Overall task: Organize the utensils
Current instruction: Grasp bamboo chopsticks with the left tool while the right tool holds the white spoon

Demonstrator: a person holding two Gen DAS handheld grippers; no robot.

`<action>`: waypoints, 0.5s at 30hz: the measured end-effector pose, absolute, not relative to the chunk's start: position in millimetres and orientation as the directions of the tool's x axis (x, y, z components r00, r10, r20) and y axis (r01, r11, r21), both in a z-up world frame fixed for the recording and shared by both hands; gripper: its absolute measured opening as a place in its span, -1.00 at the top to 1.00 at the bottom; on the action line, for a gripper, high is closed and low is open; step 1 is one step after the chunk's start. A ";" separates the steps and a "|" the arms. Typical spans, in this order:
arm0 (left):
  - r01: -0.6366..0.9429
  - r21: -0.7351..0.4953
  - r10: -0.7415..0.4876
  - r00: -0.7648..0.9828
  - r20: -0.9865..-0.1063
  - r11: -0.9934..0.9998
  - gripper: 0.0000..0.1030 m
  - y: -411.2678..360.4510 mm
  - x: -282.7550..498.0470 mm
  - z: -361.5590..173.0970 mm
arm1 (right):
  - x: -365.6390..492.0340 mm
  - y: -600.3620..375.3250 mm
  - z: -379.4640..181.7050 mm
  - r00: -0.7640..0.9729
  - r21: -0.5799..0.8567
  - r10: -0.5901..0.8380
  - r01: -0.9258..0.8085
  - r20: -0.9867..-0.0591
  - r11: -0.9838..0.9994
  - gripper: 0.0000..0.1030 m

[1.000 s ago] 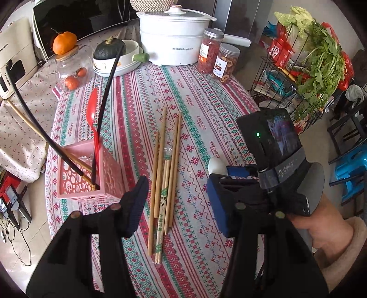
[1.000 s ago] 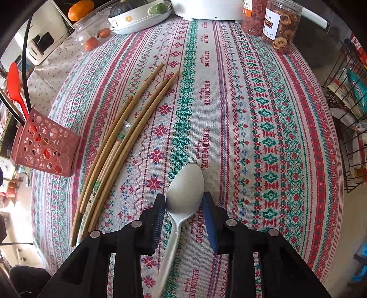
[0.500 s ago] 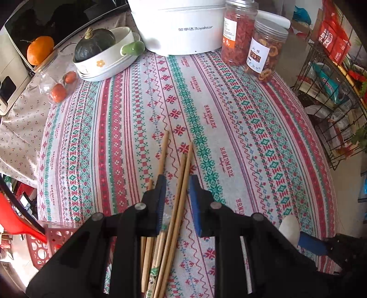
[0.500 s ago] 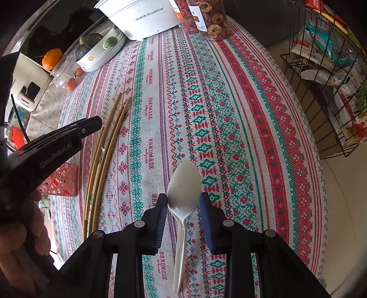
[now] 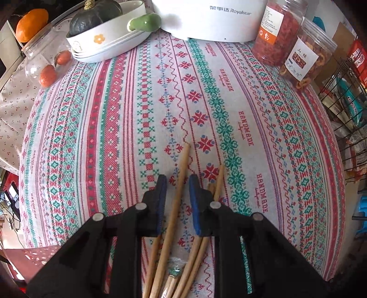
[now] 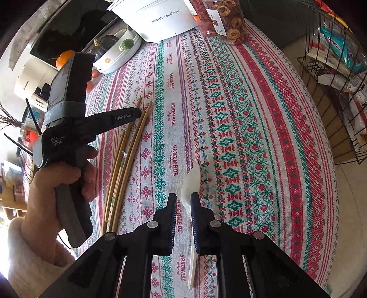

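Patterned tablecloth (image 5: 229, 110), left tool (image 5: 176, 183) spread astride chopstick (image 5: 181, 178), right tool (image 6: 183, 202) pinching spoon (image 6: 191, 183) aloft

Tablecloth (image 5: 240, 96) red-green cross-stitch bands (white ground); spoon (image 6: 191, 185) white.

This is a home kitchen or eating spot. A round table wears a tablecloth (image 5: 128, 110) with red and green stitched patterns. Far ahead of the left gripper sits a white cooker (image 5: 213, 18) with "Royalstar" on it. To its right stand two jars of dried fruit (image 5: 296, 43). To its left — a white dish (image 5: 107, 43) holding a dark green squash (image 5: 96, 13), a glass jar of small red fruit (image 5: 43, 62) and an orange (image 5: 31, 23). Off to the right of the right gripper — a wire rack (image 6: 337, 91) full of food packets.
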State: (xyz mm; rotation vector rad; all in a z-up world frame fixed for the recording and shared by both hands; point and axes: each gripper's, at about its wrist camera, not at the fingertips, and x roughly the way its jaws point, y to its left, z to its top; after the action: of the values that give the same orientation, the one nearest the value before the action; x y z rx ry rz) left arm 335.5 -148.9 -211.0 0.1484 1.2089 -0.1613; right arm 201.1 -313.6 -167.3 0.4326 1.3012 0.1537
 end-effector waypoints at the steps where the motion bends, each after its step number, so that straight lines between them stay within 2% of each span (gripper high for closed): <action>1: 0.212 0.021 -0.054 0.341 -0.939 0.977 0.84 -149.2 333.9 -211.4 | 201.5 -313.5 -170.1 0.263 0.388 0.344 0.136 -0.901 0.912 0.76; 5: 0.247 0.066 -0.029 0.364 -0.931 0.967 0.87 -150.7 318.1 -210.2 | 204.2 -316.0 -178.8 0.247 0.340 0.296 0.158 -0.923 0.927 0.73; 7: 0.265 0.061 -0.047 0.385 -0.922 0.962 0.88 -150.6 306.6 -203.7 | 204.6 -320.8 -179.8 0.252 0.338 0.290 0.175 -0.923 0.925 0.60; 9: 0.280 0.057 -0.066 0.413 -0.909 0.958 0.88 -149.0 294.3 -192.8 | 200.8 -330.7 -179.2 0.261 0.349 0.294 0.193 -0.919 0.917 0.34; 11: 0.298 0.057 -0.087 0.450 -0.889 0.953 0.88 -147.1 278.7 -178.3 | 198.9 -337.7 -177.9 0.270 0.351 0.291 0.208 -0.918 0.913 0.18; 15: 0.339 0.036 -0.150 0.507 -0.849 0.940 0.88 -138.0 245.1 -145.4 | 197.1 -342.0 -175.3 0.277 0.349 0.286 0.213 -0.917 0.913 0.14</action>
State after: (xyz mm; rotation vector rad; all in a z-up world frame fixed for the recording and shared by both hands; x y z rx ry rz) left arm 245.1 -138.0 -145.4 0.2080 0.9983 -0.2972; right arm 197.1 -342.0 -175.3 0.4504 1.3021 0.0509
